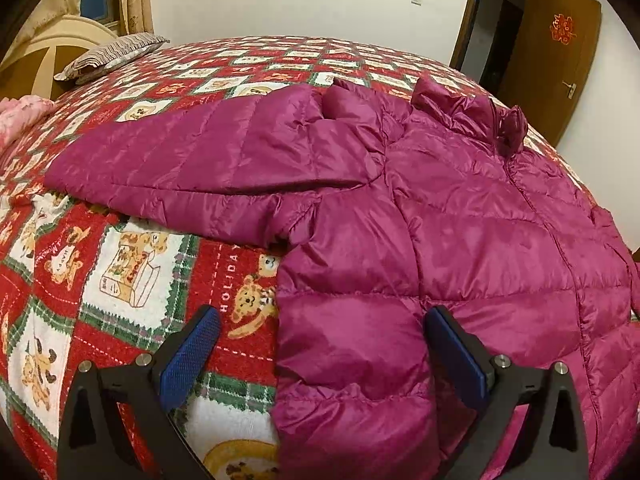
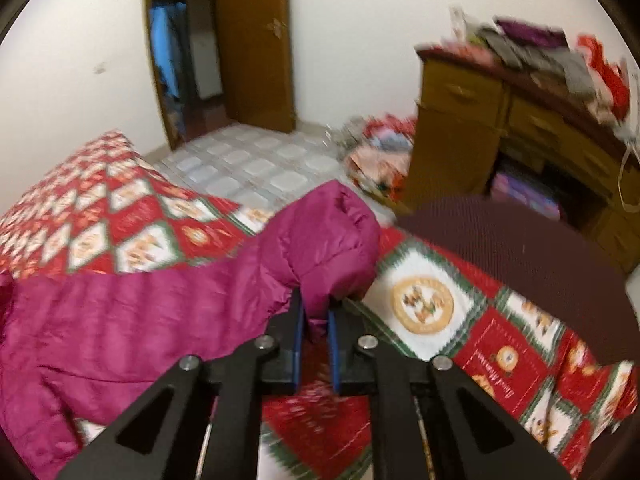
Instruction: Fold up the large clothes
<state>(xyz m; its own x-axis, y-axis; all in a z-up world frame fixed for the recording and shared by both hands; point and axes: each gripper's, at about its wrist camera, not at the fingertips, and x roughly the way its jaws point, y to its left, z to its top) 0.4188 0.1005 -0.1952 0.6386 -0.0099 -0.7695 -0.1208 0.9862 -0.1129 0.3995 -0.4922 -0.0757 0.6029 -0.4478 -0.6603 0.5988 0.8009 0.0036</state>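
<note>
A magenta down jacket (image 1: 460, 216) lies spread, front up, across a bed covered with a red, white and green holiday-print blanket (image 1: 132, 280), collar toward the far side. The left gripper (image 1: 324, 356) hangs just above the jacket's near left hem corner, blue pads wide apart, gripping nothing; one pad sits over the blanket, the other over the quilted body.

Over on the right, the right gripper (image 2: 316, 320) has its pads drawn close together and pinched on a bunch of the jacket's sleeve end (image 2: 336, 240), which puffs up above the fingertips. That frame is smeared, so this hand looks to be mid-move.

The step in hand looks like bringing the right sleeve in across the chest. To do it well: keep the pinch firm, because this slick shell will slide; lift just enough to clear the body, then lay the sleeve flat and straight. The free left gripper could pin the near hem so the body doesn't drag along.

Only the left view shows the whole layout: the other sleeve (image 1: 180, 168) stretched out to the left, the collar (image 1: 480, 116), a striped pillow (image 1: 112, 56) at the far left. Only the right view shows the grip itself, plus the tiled floor (image 2: 248, 164) and a cluttered wooden desk (image 2: 516, 120) beyond the bed.
</note>
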